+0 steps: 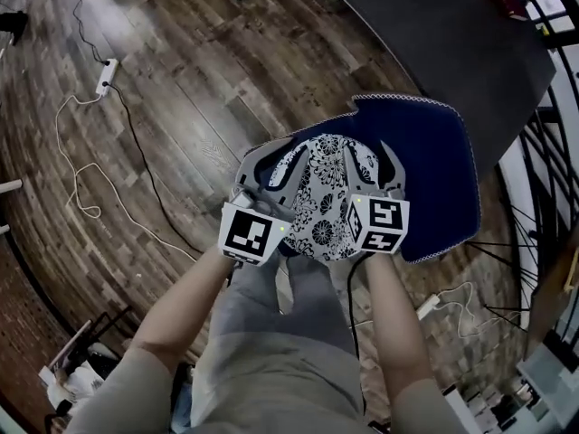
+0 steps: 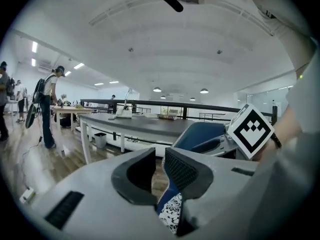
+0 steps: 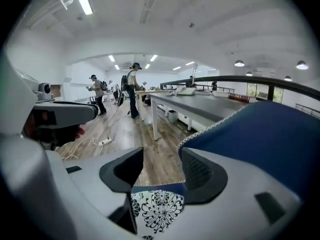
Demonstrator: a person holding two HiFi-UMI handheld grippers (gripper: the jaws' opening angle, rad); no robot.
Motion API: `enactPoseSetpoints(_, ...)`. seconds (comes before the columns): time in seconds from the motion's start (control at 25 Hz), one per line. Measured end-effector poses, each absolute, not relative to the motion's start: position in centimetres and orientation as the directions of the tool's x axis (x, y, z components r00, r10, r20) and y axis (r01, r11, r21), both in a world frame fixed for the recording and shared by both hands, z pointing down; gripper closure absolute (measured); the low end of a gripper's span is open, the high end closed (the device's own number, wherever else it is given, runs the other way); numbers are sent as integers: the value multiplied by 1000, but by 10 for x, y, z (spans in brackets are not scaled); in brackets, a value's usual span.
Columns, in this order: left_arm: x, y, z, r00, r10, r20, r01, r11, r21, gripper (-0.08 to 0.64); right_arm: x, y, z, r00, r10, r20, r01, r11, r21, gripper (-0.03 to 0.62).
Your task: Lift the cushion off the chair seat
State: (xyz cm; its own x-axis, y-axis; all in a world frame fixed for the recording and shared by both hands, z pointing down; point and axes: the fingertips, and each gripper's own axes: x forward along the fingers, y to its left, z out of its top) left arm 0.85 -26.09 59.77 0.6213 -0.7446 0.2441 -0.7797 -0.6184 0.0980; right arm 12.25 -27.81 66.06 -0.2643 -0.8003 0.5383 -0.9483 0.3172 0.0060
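The cushion (image 1: 434, 179) is dark blue with a white stitched edge and a black-and-white floral underside (image 1: 326, 197). It hangs in the air between my two grippers, above the wooden floor, and no chair shows in any view. My left gripper (image 1: 271, 156) has its jaws drawn close on the cushion's near edge (image 2: 172, 211). My right gripper (image 1: 373, 156) stands open: floor shows through the wide gap between its jaws (image 3: 161, 156). The floral edge (image 3: 157, 209) lies at their base without being pressed. The blue panel (image 3: 265, 144) stretches away to the right.
A long dark table (image 1: 434, 25) stands beyond the cushion, with a metal railing (image 1: 552, 179) at the right. A power strip (image 1: 106, 75) and white cable (image 1: 81, 179) lie on the floor at the left. People stand far off (image 3: 131, 86).
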Motion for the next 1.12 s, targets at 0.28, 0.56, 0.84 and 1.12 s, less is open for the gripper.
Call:
enactPoseSetpoints(0.28, 0, -258, 746, 576, -712, 403, -809, -566, 157, 483, 118, -278, 781, -284, -704, 651, -913, 406, 40, 364)
enactPoseSetpoints(0.56, 11, -229, 863, 584, -612, 533, -796, -562, 226, 468, 130, -273, 883, -222, -600, 769, -904, 423, 69, 353)
enactPoseSetpoints(0.84, 5, -215, 938, 530, -552, 644, -828, -501, 252, 468, 146, -254, 962, -161, -492, 856, -900, 430, 78, 353)
enactPoseSetpoints(1.12, 12, -205, 979, 495, -483, 722, -825, -521, 217, 482, 145, -252, 982, -156, -481, 863, -921, 386, 48, 387)
